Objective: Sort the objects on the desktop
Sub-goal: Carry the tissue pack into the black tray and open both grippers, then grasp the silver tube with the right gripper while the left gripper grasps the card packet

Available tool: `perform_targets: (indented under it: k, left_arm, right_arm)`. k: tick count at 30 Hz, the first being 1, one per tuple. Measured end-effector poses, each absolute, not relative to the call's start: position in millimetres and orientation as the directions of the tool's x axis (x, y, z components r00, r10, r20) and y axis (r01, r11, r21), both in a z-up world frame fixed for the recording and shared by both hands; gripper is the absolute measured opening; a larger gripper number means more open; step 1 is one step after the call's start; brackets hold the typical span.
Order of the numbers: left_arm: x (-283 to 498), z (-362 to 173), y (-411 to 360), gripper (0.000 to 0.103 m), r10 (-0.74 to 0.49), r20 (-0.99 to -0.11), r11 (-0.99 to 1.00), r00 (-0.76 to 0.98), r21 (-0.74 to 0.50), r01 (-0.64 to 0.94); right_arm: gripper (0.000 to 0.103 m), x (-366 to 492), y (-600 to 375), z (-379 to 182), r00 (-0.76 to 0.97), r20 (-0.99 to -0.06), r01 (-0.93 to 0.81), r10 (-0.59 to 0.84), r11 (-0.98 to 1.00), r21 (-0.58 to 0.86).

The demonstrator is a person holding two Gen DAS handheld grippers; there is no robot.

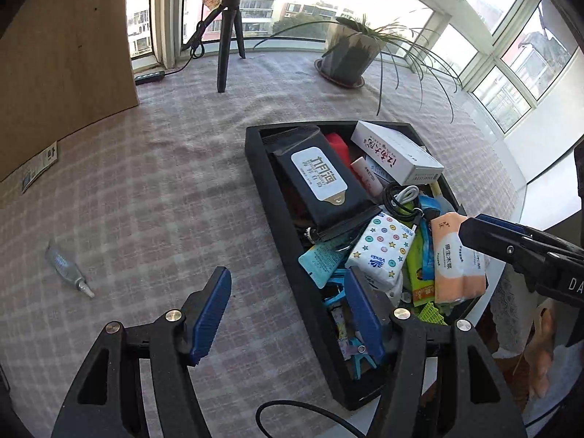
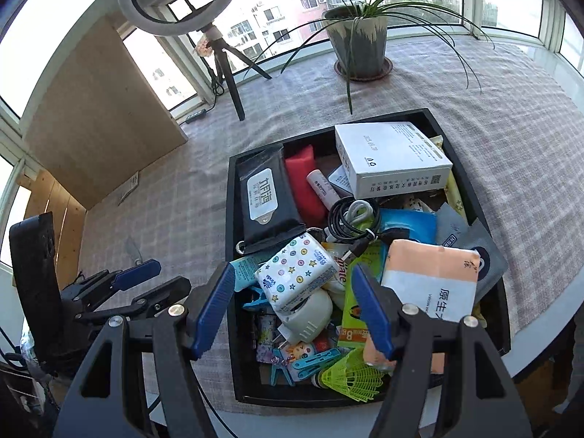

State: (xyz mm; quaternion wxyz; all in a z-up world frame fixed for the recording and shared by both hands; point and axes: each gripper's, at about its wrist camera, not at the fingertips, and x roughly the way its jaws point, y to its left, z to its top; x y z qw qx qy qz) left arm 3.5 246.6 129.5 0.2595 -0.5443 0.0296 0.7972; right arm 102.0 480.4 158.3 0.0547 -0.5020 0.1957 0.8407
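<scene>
A black tray (image 1: pixel 272 215) (image 2: pixel 230 241) on the checked tablecloth is heaped with objects: a black wipes pack (image 1: pixel 321 179) (image 2: pixel 264 197), a white box (image 1: pixel 396 151) (image 2: pixel 390 157), a star-patterned tissue pack (image 1: pixel 381 248) (image 2: pixel 295 272), an orange tissue pack (image 1: pixel 456 259) (image 2: pixel 430 277), a coiled cable (image 2: pixel 352 219), clips and a yellow shuttlecock (image 2: pixel 350 376). My left gripper (image 1: pixel 288 314) is open and empty over the tray's left rim. My right gripper (image 2: pixel 294 306) is open and empty above the tray's near end. A small clear tube (image 1: pixel 67 268) lies alone on the cloth at the left.
A potted plant (image 1: pixel 346 54) (image 2: pixel 359 42) and a ring-light tripod (image 1: pixel 228 36) (image 2: pixel 222 62) stand at the back by the windows. A wooden board (image 1: pixel 62 65) (image 2: pixel 98 116) leans at the left. The table edge is close on the right of the tray.
</scene>
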Motion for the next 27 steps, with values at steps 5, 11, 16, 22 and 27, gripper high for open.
perform_targets:
  k: [5, 11, 16, 22, 27]
  left_arm:
    - [-8.7, 134.0, 162.5, 0.062, 0.309, -0.890, -0.913, -0.335, -0.180, -0.365]
    - [-11.0, 138.3, 60.3, 0.062, 0.254, -0.888, -0.937, -0.383, -0.128, -0.325]
    - [-18.7, 138.8, -5.6, 0.062, 0.246, -0.887, -0.943, -0.390, -0.126, -0.308]
    - [-28.9, 136.1, -51.5, 0.062, 0.249, -0.892, -0.944, -0.377, -0.137, -0.301]
    - [-39.1, 136.9, -69.8, 0.063, 0.248, -0.881, -0.945, -0.402, -0.128, -0.302]
  right_arm:
    - [0.065, 71.0, 419.8, 152.6, -0.465, -0.876, -0.201, -0.131, -0.948, 0.248]
    - [0.065, 42.7, 340.2, 146.7, -0.431, -0.892, -0.133, -0.137, -0.968, 0.213]
    - [0.065, 31.8, 272.0, 140.7, -0.420, -0.902, -0.097, -0.101, -0.983, 0.155]
    - [0.065, 22.7, 217.9, 136.3, -0.498, -0.861, -0.065, -0.105, -0.985, 0.158]
    - [0.065, -3.0, 191.7, 131.3, -0.456, -0.875, 0.013, -0.159, -0.985, 0.172]
